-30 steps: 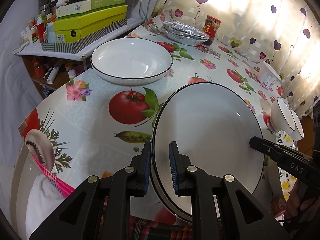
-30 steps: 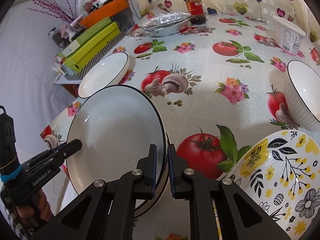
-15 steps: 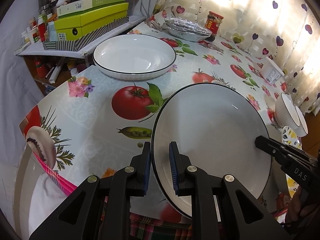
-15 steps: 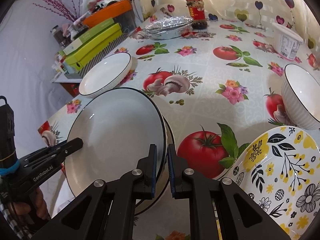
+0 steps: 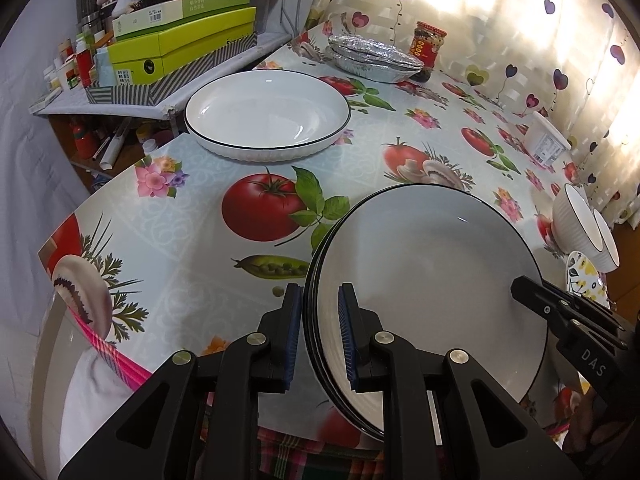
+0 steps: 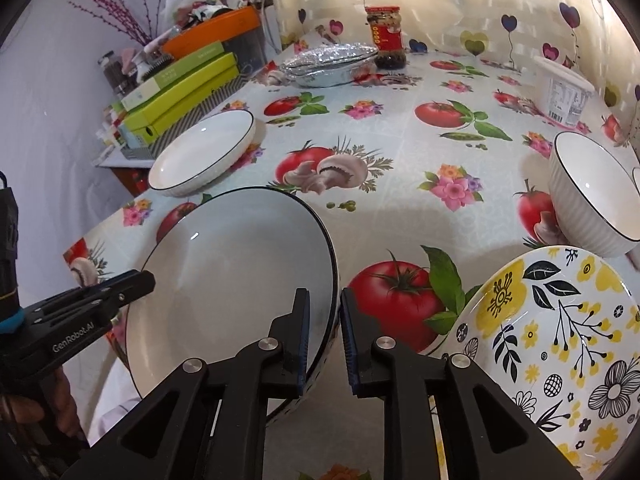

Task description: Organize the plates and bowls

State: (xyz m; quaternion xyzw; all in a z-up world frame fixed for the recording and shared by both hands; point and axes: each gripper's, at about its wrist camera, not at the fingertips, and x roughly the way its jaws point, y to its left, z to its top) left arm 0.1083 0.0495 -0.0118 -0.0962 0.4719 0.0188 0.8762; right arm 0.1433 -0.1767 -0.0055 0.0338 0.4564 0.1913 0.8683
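Note:
A stack of white plates with black rims (image 5: 432, 280) rests tilted at the near table edge. My left gripper (image 5: 320, 332) is shut on its left rim. The same stack (image 6: 240, 280) fills the lower left of the right wrist view. There my right gripper (image 6: 325, 336) straddles the stack's right rim; its jaws are opening and the pads stand just off the rim. Each gripper shows in the other's view: the right gripper (image 5: 560, 316) and the left gripper (image 6: 120, 288). Another white deep plate (image 5: 266, 114) sits alone at the far left of the table.
A yellow floral plate (image 6: 560, 340) lies close to the right of the stack, with white ribbed bowls (image 6: 592, 200) behind it. Foil trays (image 5: 372, 60), a red jar (image 5: 428, 44) and a white tub (image 5: 546, 144) stand further back. Green boxes (image 5: 180, 52) crowd a side shelf at left.
The right gripper's jaws have parted slightly around the plate rim. The left gripper's grip and the stack's place look the same.

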